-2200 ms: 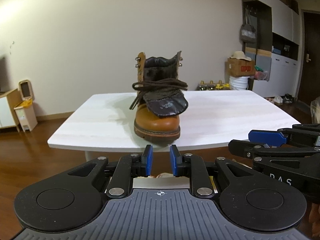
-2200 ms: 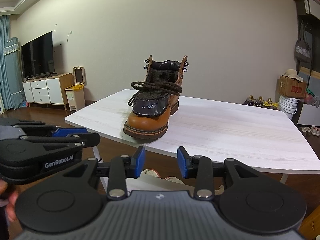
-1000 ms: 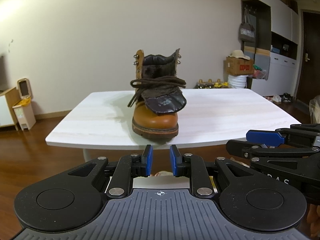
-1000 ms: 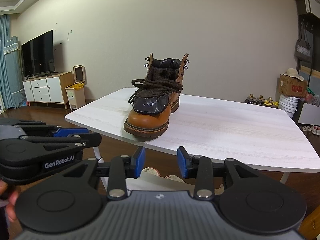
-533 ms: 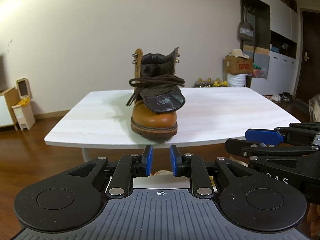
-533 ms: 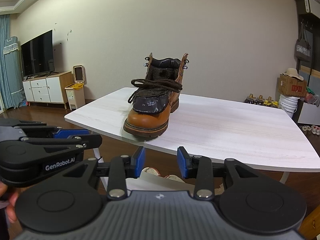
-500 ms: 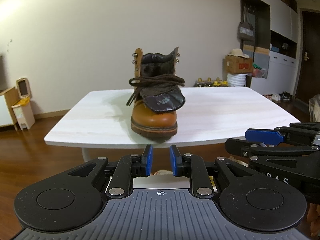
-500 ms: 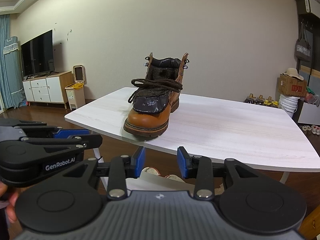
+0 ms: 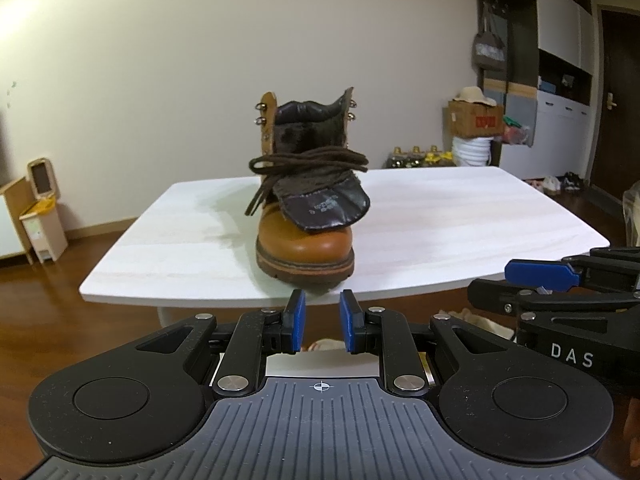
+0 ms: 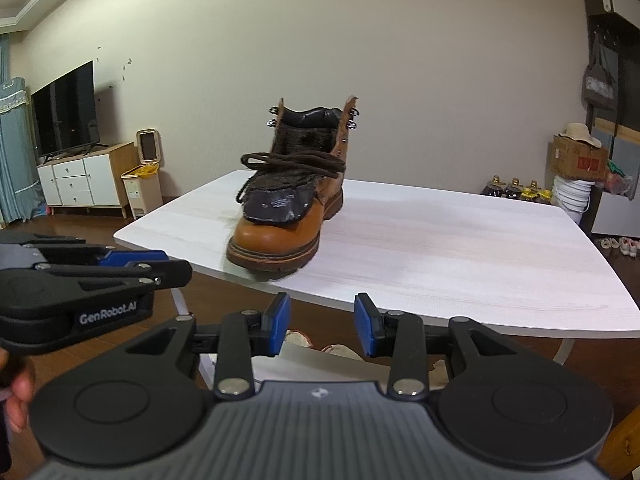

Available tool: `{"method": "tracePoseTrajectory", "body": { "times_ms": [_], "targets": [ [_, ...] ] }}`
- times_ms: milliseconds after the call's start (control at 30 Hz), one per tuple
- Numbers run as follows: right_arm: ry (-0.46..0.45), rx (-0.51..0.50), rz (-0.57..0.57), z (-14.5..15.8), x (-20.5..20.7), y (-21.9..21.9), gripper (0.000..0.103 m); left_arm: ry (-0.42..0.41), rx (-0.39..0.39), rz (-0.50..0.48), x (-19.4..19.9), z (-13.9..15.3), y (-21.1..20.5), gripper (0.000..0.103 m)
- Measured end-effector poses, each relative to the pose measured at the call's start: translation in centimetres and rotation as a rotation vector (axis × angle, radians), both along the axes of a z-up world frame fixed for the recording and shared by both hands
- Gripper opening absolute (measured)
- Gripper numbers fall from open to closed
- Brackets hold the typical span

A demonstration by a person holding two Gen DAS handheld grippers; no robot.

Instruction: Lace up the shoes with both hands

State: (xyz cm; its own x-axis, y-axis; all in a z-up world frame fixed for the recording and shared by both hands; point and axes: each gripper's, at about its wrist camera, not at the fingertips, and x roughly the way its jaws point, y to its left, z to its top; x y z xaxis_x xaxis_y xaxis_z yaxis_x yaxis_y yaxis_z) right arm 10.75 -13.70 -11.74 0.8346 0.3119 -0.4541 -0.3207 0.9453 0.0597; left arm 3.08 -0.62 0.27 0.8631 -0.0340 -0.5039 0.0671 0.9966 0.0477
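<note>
Both grippers have closed in on the table since the earlier frames, so the tan leather work boot (image 9: 306, 208) now fills more of each view, though neither touches it yet. It stands upright at the near edge of the white table (image 9: 460, 220), toe toward the cameras, its dark tongue (image 9: 326, 206) flopped forward over the toe and the brown lace (image 9: 308, 162) bunched in loose loops across the tongue, one end trailing down the boot's left-hand side as seen. The left gripper (image 9: 322, 326) hovers below the table edge with its blue pads a narrow gap apart and nothing between them; the right gripper (image 10: 322, 330) hangs beside it, spread wider, also empty. The boot looks heavy and stiff enough to stay put under a gentle tug, while the lace is thin, limp and likely to slip from flat pads, so the best hold is probably near a free end, pinched firmly. That folded tongue lies over the lower eyelets and would need lifting back first. Metal hooks (image 10: 352, 118) at the collar could snag a loop. A hat on a cardboard box (image 9: 476, 118), bottles and a small bin (image 9: 42, 220) sit well apart, out of the way
</note>
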Motion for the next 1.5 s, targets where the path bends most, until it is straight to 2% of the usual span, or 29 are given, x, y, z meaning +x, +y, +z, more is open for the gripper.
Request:
{"method": "tracePoseTrajectory", "body": {
  "times_ms": [200, 433, 633, 700, 767, 867, 967, 1067, 1267, 1333, 1400, 1500],
  "targets": [
    [0.011, 0.01, 0.007, 0.5, 2.0, -0.2, 0.039, 0.014, -0.009, -0.014, 2.4, 0.1, 0.6, 0.021],
    [0.056, 0.009, 0.033, 0.5, 6.7, 0.0, 0.039, 0.009, -0.033, -0.036, 6.4, 0.5, 2.9, 0.021],
    [0.012, 0.009, 0.169, 1.5, 11.8, 0.4, 0.039, -0.004, -0.068, -0.058, 10.8, 1.0, 5.9, 0.021],
    [-0.009, 0.0, 0.216, 1.9, 13.5, 0.9, 0.039, 0.024, -0.055, -0.06, 12.6, 1.5, 6.9, 0.021],
    [-0.043, -0.038, 0.275, 2.9, 15.3, 1.9, 0.039, 0.056, -0.041, -0.062, 14.3, 2.0, 8.0, 0.021],
    [-0.088, -0.175, 0.365, 5.1, 16.9, 4.1, 0.039, 0.151, -0.066, -0.063, 16.1, 3.4, 9.3, 0.021],
    [-0.05, -0.314, 0.479, 7.0, 18.6, 6.8, 0.04, 0.235, -0.089, -0.07, 17.4, 5.0, 10.4, 0.021],
    [0.001, -0.45, 0.583, 7.7, 20.1, 9.3, 0.041, 0.298, -0.1, -0.081, 18.3, 6.3, 11.2, 0.021],
    [0.062, -0.742, 0.757, 6.5, 22.2, 13.1, 0.042, 0.392, -0.088, -0.094, 19.3, 7.1, 12.2, 0.021],
    [0.105, -0.745, 0.768, 6.3, 23.1, 13.3, 0.044, 0.408, -0.081, -0.102, 19.5, 7.0, 12.3, 0.021],
    [0.185, -0.72, 0.771, 6.1, 24.3, 13.3, 0.044, 0.435, -0.076, -0.115, 20.0, 7.0, 12.4, 0.021],
    [0.303, -0.662, 0.76, 6.2, 25.8, 13.1, 0.039, 0.472, -0.074, -0.139, 20.8, 7.0, 12.3, 0.021]
  ]
}}
